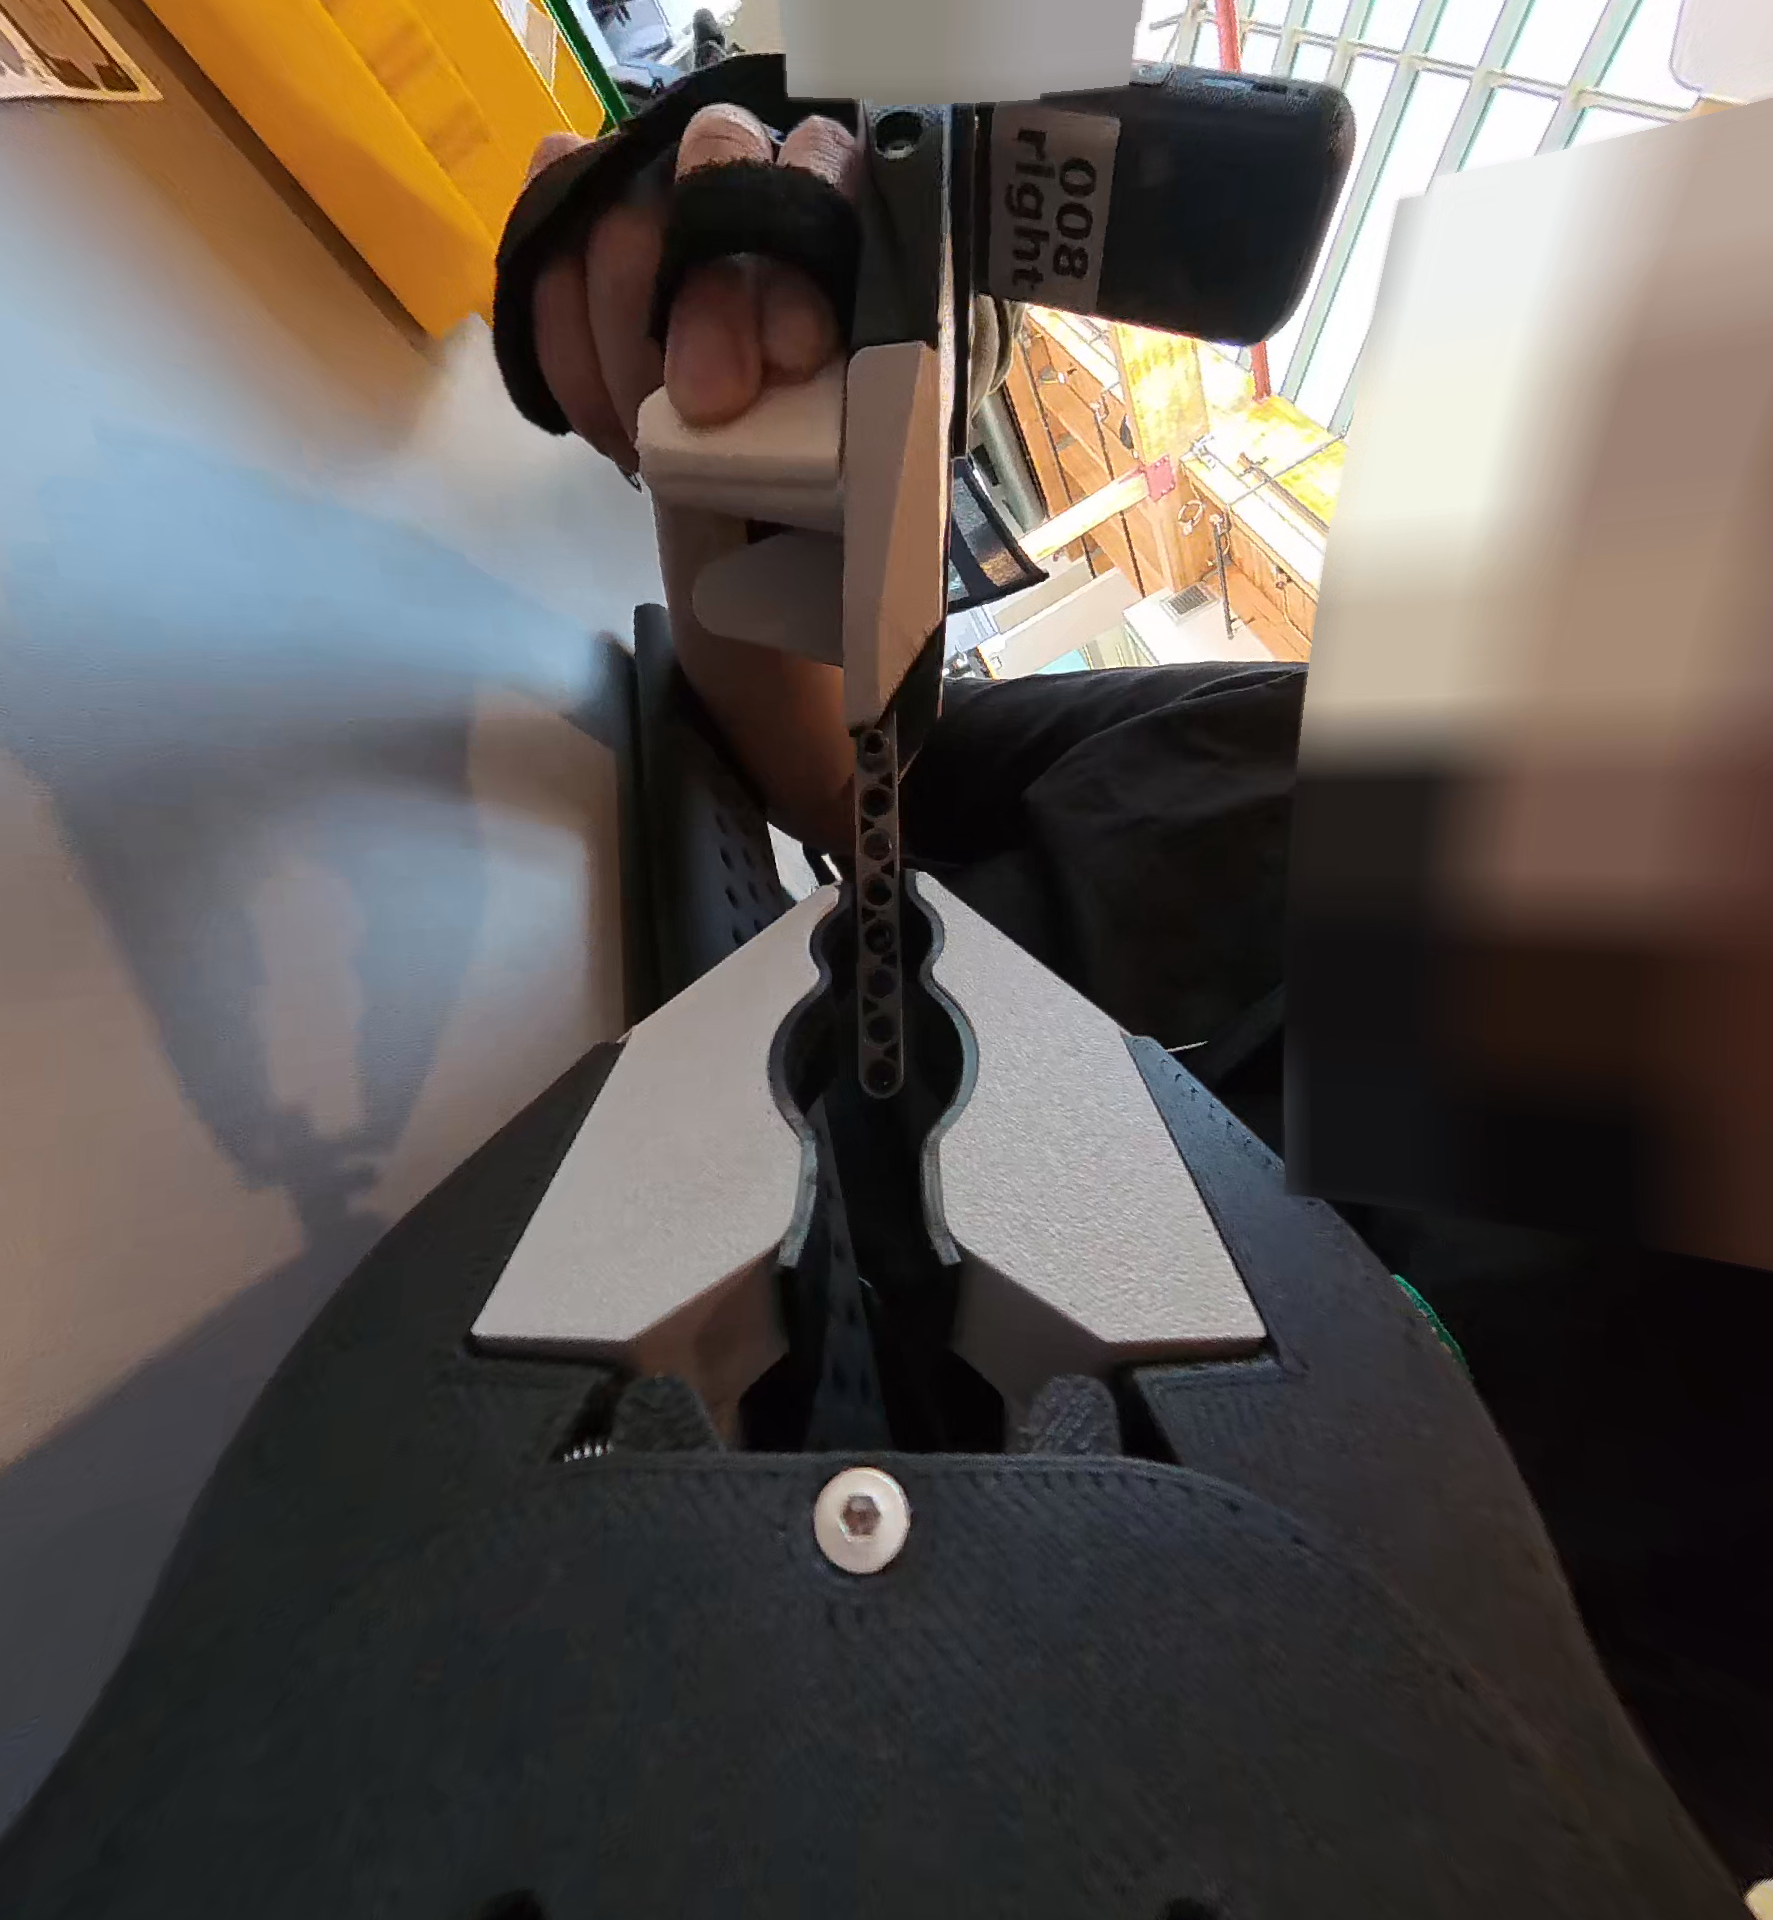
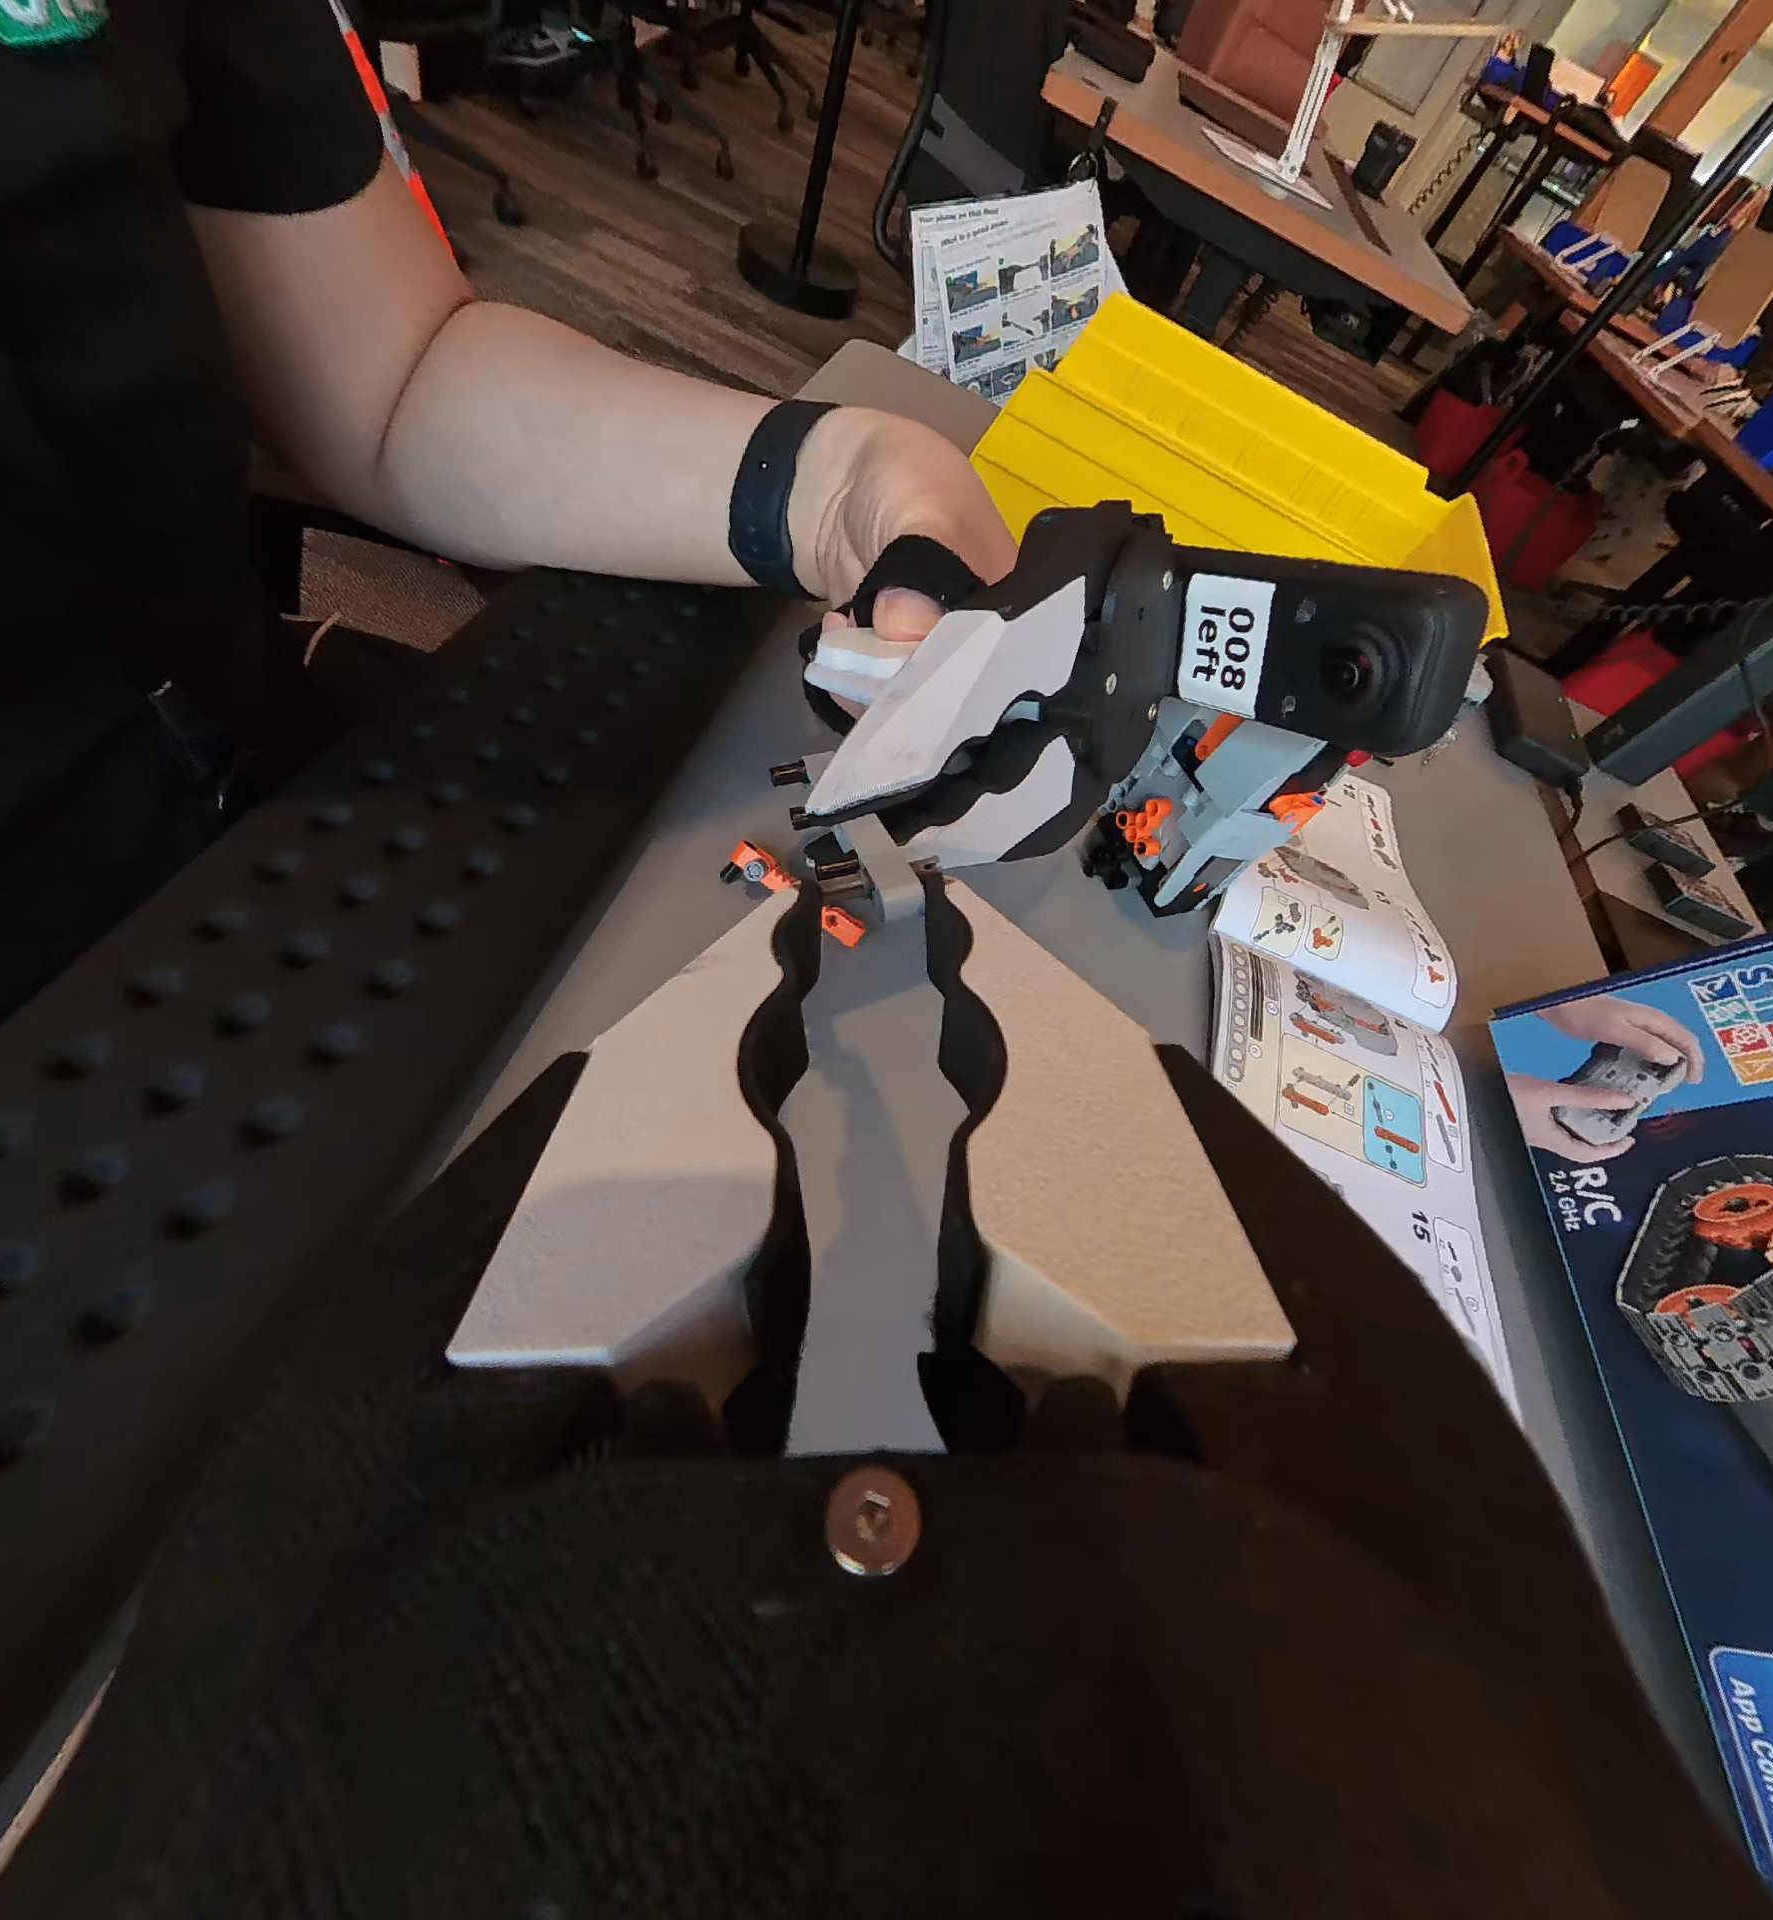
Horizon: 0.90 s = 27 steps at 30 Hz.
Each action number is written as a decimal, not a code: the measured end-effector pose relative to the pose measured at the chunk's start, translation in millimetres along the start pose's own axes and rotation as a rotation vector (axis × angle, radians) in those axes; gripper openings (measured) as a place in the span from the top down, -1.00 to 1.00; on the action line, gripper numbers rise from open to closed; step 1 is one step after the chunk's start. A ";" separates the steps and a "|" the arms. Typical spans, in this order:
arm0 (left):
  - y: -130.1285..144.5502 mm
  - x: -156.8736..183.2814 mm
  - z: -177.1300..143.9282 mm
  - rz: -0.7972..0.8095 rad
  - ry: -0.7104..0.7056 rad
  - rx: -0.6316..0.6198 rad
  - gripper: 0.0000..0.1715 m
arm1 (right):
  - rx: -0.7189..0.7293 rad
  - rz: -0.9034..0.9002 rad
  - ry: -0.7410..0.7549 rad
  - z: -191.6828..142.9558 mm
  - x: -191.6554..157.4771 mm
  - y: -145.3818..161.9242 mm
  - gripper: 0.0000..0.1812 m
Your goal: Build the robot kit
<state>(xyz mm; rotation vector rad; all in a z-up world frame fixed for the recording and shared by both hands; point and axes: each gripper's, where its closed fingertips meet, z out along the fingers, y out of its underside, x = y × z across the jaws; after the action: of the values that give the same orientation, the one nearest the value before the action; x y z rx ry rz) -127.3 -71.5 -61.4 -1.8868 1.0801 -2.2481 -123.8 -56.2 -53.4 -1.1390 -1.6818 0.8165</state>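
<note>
Here's the beam (image 1: pixel 877 831): thin, grey, a row of round holes down its length. It hangs at 12 o'clock from the right gripper (image 1: pixel 887 717), whose jaws are pinched onto its top end. Its lower end drops between the tips of the left gripper (image 1: pixel 877 904). The tips sit close on either side, but whether they actually clamp it I can't tell.

Below is a grey table (image 2: pixel 1069 935). Orange bits (image 2: pixel 757 868) lie at 11 o'clock of the right gripper's tips, a half-built grey-and-orange model (image 2: pixel 1214 800) at 1 o'clock, an open booklet (image 2: pixel 1349 1049) at 3 and a blue box (image 2: pixel 1692 1195) beyond it. A yellow bin (image 2: pixel 1225 447) sits behind. The room has wood floors and more desks.
</note>
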 end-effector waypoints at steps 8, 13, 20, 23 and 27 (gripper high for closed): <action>1.7 -0.2 0.7 -0.019 0.006 -0.008 0.93 | 0.030 -0.017 -0.005 -2.4 -3.3 -7.7 0.84; 0.6 7.0 2.1 -0.038 0.062 0.001 0.93 | 0.050 -0.039 0.032 -9.1 -0.5 -16.9 0.65; -1.0 7.6 2.3 -0.059 0.086 0.014 0.93 | -0.001 -0.050 0.035 -6.0 -2.0 -10.6 0.69; 0.5 6.7 3.9 -0.059 0.082 0.004 0.93 | -0.008 -0.044 0.015 -4.4 -4.8 -9.3 0.79; 0.2 6.0 3.7 -0.054 0.076 0.005 0.93 | 0.000 -0.019 0.007 -4.1 -4.1 -8.7 0.79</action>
<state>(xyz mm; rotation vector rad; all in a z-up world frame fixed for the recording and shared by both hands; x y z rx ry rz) -125.8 -76.0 -56.1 -1.8653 1.0438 -2.3680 -122.2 -63.0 -45.6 -1.1235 -1.6843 0.7997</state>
